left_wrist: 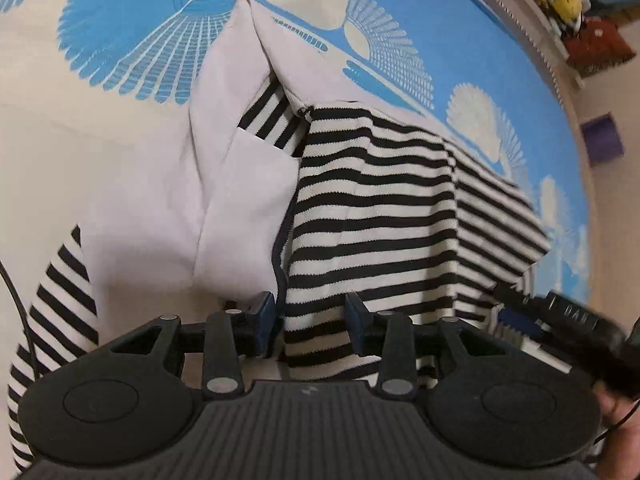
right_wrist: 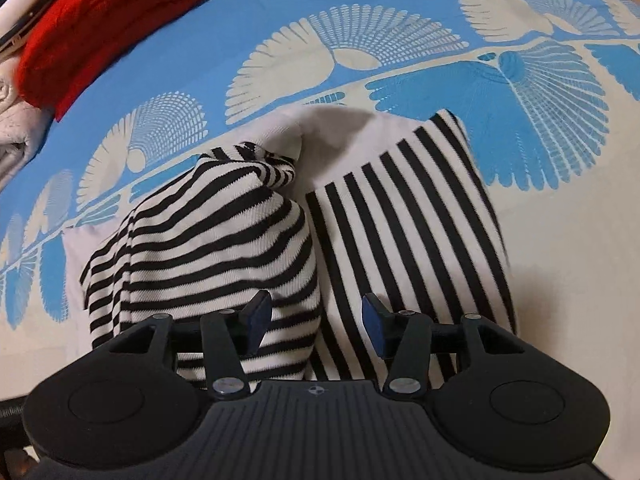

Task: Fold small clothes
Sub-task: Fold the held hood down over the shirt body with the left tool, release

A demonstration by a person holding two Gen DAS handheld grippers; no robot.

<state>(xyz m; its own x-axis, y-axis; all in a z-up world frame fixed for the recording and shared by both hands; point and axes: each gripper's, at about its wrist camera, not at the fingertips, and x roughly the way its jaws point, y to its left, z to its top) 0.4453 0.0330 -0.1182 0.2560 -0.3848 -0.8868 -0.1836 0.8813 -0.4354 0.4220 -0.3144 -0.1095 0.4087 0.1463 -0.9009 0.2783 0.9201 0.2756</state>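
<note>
— Both claws, left and right, hang apart over the striped top. Why?
— Holding nothing; it lies crumpled on the bedspread, so probably choosing edges to grab.

Black-and-white striped garment lies rumpled, partly folded, pale lining showing.

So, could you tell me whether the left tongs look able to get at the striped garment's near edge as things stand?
Probably yes. The left tongs stand open right over the striped garment, its near edge lying between the pads, and nothing lies on top of it there. The right tongs work off to the side.
</note>
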